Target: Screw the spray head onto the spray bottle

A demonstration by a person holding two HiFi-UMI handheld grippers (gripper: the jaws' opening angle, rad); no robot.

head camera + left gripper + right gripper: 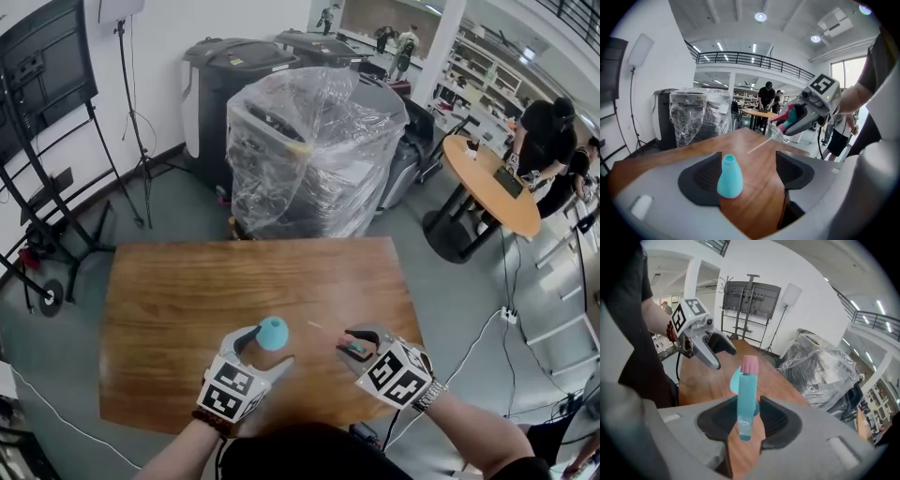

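Left gripper view: the left gripper (748,171) is holding its jaws wide apart, with the teal spray bottle (730,176) standing upright between them on the wooden table (761,197), close to one pad. Beyond the bottle, the right gripper (783,123) is clamping the teal-and-pink spray head (790,119). Farther back, a plastic-wrapped machine (689,117) is standing.
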